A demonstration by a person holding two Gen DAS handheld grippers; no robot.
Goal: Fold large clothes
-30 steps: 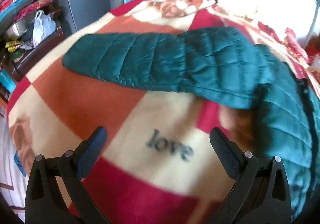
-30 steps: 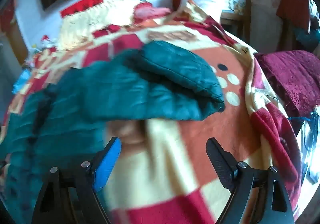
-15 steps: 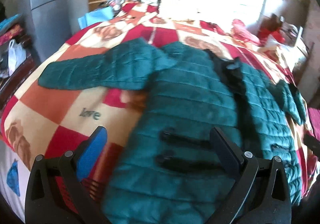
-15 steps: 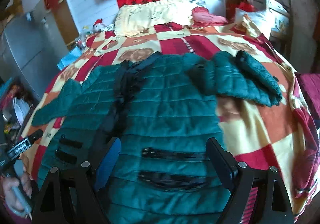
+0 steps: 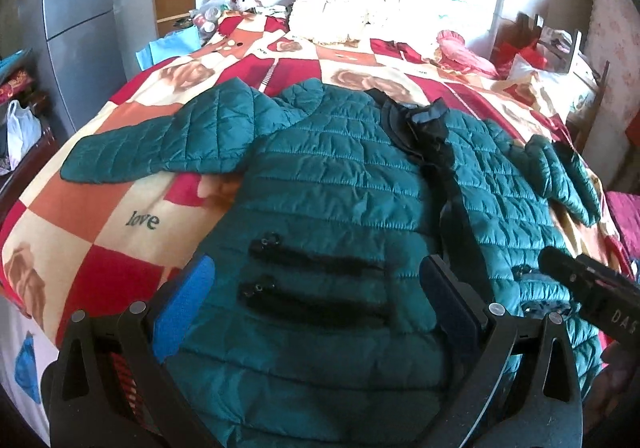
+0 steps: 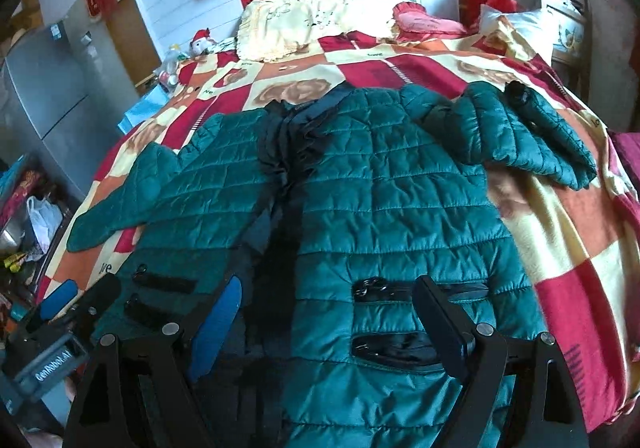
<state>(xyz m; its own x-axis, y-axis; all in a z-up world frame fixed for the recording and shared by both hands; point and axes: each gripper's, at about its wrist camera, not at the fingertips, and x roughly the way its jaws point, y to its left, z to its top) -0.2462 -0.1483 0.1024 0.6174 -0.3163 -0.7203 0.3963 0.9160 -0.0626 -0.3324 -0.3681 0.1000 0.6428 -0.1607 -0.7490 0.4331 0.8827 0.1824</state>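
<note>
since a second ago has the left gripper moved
Yes. The left gripper pulled back and swung right: the blanket's "love" print slid left, and the green puffer jacket now sits between its fingers.

"love" on blanket [image 5: 142, 220]; "GenRobot.AI" on left gripper [image 6: 52, 364].

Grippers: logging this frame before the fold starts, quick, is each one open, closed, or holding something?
Left gripper: open, holding nothing, above the green jacket.
Right gripper: open, holding nothing.
</note>
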